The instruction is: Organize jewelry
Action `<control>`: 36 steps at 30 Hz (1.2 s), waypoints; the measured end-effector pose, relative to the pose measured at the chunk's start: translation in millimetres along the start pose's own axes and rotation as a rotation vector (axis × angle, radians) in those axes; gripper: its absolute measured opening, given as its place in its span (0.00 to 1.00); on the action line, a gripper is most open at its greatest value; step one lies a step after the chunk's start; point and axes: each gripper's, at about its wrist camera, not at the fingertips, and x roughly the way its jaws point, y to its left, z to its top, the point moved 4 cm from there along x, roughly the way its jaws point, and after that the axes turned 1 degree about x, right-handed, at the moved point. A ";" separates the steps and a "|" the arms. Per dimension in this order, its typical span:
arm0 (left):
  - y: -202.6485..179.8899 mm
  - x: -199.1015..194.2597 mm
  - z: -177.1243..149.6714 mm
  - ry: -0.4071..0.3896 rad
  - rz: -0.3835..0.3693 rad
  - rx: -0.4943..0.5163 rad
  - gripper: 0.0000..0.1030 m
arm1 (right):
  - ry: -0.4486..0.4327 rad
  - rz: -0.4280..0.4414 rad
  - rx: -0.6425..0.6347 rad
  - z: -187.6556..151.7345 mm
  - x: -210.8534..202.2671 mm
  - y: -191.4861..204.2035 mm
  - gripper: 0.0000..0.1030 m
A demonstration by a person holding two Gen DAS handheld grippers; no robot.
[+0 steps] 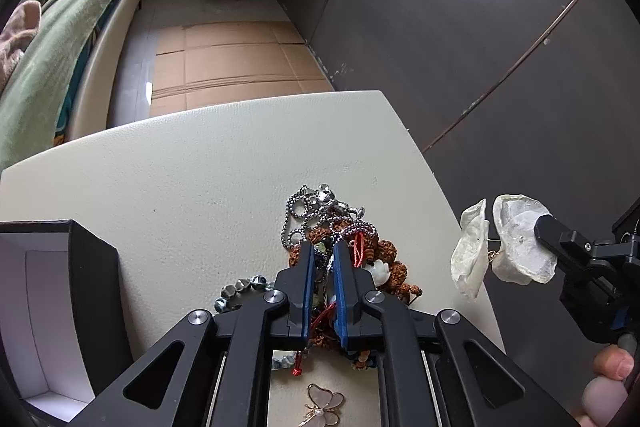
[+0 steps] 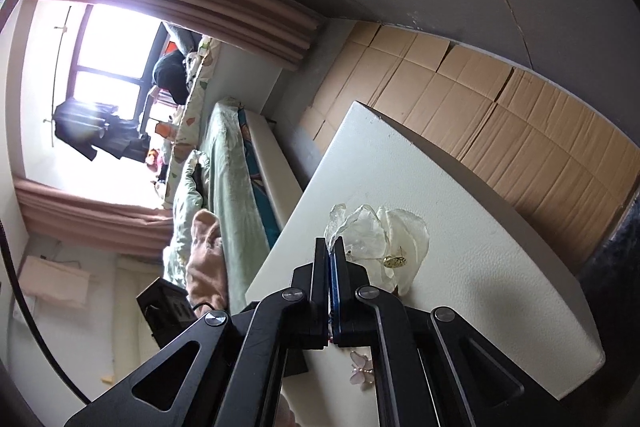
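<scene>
A tangled pile of jewelry [image 1: 340,239] lies on the cream table [image 1: 180,167]: silver bead chains, brown seed beads, red cord. My left gripper [image 1: 323,247] is nearly shut over the pile, with beads and cord between its blue pads. My right gripper [image 2: 330,247] is shut on a white shell-petal earring [image 2: 384,235], held in the air at the table's right edge; it also shows in the left wrist view [image 1: 516,239]. A pink butterfly brooch [image 1: 324,403] lies near the front; it also shows in the right wrist view [image 2: 362,371].
An open black box with a white inside [image 1: 48,307] stands at the left of the table. A dark wall [image 1: 440,27] is to the right. A bed with green covers [image 1: 60,47] and cardboard on the floor [image 1: 228,63] lie beyond the table.
</scene>
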 end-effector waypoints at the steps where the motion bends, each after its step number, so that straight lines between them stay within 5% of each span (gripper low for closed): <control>1: -0.1 0.8 -0.2 0.000 -0.003 -0.003 0.08 | 0.000 0.000 0.002 -0.1 -0.7 -1.6 0.04; 13: -11.6 7.5 -11.1 0.048 0.004 0.042 0.02 | 0.011 -0.004 0.015 0.7 -1.2 -9.0 0.04; 26: -6.7 -60.9 -0.7 -0.103 -0.103 -0.021 0.01 | 0.029 -0.006 -0.015 -5.7 2.6 -4.3 0.04; 36: 24.3 -122.8 -14.4 -0.226 -0.087 -0.082 0.01 | 0.074 0.101 -0.134 -36.8 10.2 36.0 0.04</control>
